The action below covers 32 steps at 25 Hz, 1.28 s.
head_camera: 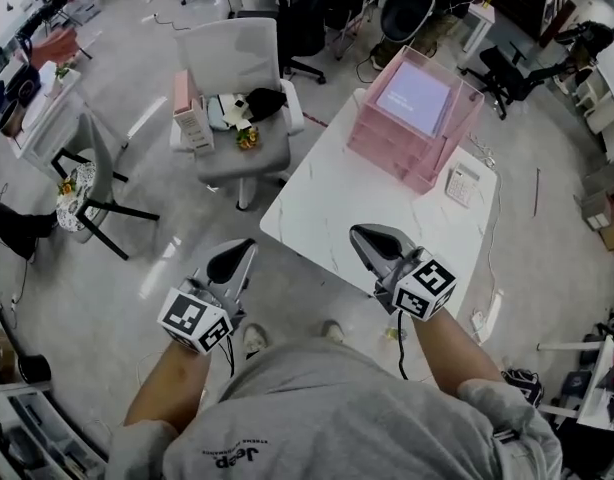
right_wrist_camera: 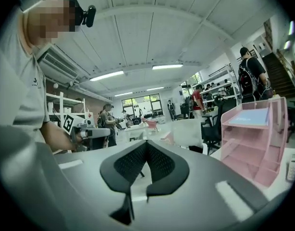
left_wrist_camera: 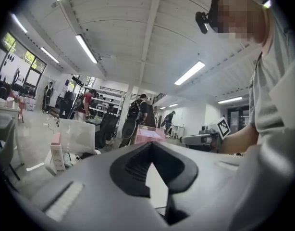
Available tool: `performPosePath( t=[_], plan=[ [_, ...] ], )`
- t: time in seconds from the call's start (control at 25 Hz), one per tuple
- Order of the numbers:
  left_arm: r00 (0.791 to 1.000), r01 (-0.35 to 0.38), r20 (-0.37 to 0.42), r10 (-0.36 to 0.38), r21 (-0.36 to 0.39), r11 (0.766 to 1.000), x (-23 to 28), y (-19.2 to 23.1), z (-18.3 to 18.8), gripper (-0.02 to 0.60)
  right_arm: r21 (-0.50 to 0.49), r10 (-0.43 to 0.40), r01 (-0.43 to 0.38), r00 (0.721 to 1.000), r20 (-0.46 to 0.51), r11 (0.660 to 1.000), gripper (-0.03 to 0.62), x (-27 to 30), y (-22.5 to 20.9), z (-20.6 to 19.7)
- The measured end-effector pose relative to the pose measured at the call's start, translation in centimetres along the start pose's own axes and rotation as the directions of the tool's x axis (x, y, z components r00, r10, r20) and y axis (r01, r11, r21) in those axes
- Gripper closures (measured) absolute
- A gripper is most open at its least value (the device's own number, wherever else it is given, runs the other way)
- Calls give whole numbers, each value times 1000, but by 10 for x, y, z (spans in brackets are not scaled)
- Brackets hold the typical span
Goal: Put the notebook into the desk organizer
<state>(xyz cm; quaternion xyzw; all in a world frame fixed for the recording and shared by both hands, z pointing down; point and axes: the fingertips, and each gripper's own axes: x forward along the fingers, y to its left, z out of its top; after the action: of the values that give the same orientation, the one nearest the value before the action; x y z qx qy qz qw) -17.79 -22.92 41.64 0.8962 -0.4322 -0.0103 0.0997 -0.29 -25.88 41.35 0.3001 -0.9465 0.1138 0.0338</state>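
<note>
While the left gripper (head_camera: 249, 246) and right gripper (head_camera: 358, 232) sit low in the frame, jaws together and empty, the notebook (head_camera: 415, 98) lies in the top tier of the pink desk organizer (head_camera: 387, 146), upper right.
The left gripper's tip is just off the white table (head_camera: 322, 193)'s near corner, over floor; the right's crosses the near edge. Bare tabletop lies open up to the organizer.

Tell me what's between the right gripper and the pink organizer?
Just bare white table separates right gripper and pink organizer, in the head view.
</note>
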Motion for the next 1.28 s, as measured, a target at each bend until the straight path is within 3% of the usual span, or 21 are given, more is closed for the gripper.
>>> performPosePath(
  t=[0.36, 0.88, 1.28],
  plan=[
    [999, -24, -29, 23, -48, 999, -17, -7, -36, 525, -20, 56, -57, 997, -44, 998, 592, 9, 29, -27],
    [999, -49, 13, 49, -33, 998, -21, 1, -19, 525, 2, -32, 32, 999, 5, 999, 592, 6, 4, -13],
    [999, -34, 17, 35, -24, 999, -15, 0, -15, 525, -24, -12, 12, 1000, -3, 1000, 592, 10, 9, -8]
  ],
)
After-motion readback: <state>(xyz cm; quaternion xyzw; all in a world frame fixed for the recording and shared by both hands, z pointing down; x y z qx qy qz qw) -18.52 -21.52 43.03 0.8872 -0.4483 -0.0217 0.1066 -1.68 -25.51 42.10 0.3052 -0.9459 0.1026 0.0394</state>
